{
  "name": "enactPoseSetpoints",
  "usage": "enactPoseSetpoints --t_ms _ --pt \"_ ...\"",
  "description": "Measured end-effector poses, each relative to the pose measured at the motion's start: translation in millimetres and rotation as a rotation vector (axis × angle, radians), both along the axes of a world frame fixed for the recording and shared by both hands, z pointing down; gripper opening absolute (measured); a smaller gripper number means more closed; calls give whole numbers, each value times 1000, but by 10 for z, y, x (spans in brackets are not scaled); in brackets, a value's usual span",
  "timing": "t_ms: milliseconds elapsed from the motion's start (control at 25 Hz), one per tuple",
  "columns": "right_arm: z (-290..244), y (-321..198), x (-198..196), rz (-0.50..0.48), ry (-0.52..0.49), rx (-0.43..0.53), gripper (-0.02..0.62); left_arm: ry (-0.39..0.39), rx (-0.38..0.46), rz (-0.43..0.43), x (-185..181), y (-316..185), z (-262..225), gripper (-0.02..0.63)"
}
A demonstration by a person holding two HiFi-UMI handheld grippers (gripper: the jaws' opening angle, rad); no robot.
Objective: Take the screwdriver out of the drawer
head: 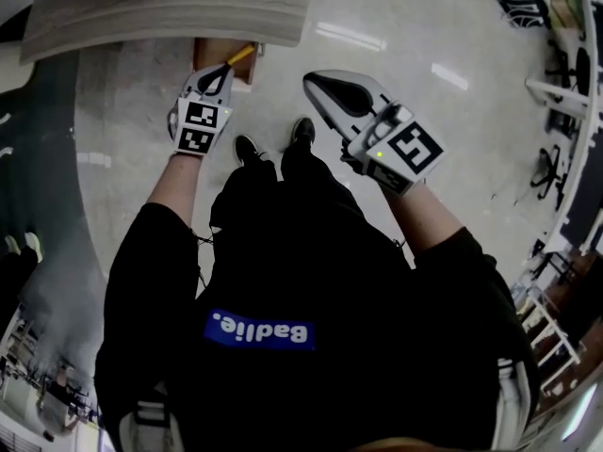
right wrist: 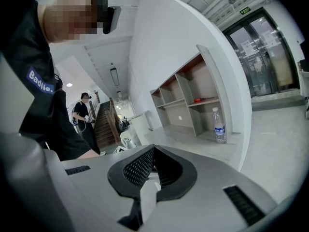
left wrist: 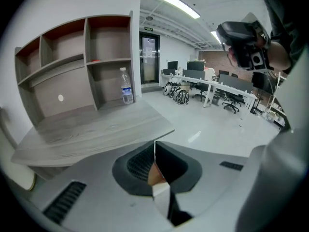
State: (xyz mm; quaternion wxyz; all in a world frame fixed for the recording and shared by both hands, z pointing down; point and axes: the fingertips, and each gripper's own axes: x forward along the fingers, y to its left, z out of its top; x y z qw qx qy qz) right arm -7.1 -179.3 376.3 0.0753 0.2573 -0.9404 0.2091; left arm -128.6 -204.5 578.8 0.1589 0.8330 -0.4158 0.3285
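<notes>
A yellow screwdriver point(head: 240, 55) lies slanted over the brown inside of an open drawer point(head: 205, 55). Its near end sits right at the fingertips of the left gripper point(head: 219, 73). The head view does not settle whether those fingertips touch it. The drawer pokes out from under the edge of a pale wood-grain desk top point(head: 170, 8), which spreads just beyond the left fingers.

In the left gripper view the fingers are clenched together, with the dark pads meeting at the tip. A thin tan sliver shows low in the slit behind them; what it is cannot be told. Past these fingers, at the back of the desk top, stands an open shelf unit point(left wrist: 82, 62). A clear water bottle point(left wrist: 126, 87) stands upright at its right end.

The right gripper point(head: 320, 88) hangs to the right of the left fingers, well apart from the drawer and over the glossy pale floor point(head: 377, 36). Its fingers are also clenched, pad against pad, with nothing between them. Each gripper carries a marker cube at the wrist end, behind the fingers.

Nearer the body than both sets of fingers, the person's two black shoes point(head: 247, 147) stand on the floor. In the right gripper view, a second person point(right wrist: 83, 112) stands far off to the left of the fingers, beside a staircase
</notes>
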Motion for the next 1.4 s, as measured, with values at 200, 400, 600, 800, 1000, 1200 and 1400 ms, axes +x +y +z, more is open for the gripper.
enactPoseSetpoints --t_ms 200,400,600,800,1000,1200,1400 --pt "110 -1 42 12 8 -21 31 -52 -38 20 -84 -48 423 25" --pt "135 -6 65 23 9 -14 31 -95 -74 64 -23 -45 738 46" --pt "223 1 81 23 16 -34 31 -148 -114 87 -22 -100 1005 78" --pt "306 27 116 13 41 -52 31 -212 -150 111 -44 -158 1312 89" --pt "420 46 179 37 68 -61 31 -261 -192 113 -133 -155 1674 112" --pt "483 56 208 51 71 -82 31 -316 -228 103 -203 -212 1910 115" --pt "493 70 195 36 69 -83 31 -367 -249 113 -193 -246 2109 115"
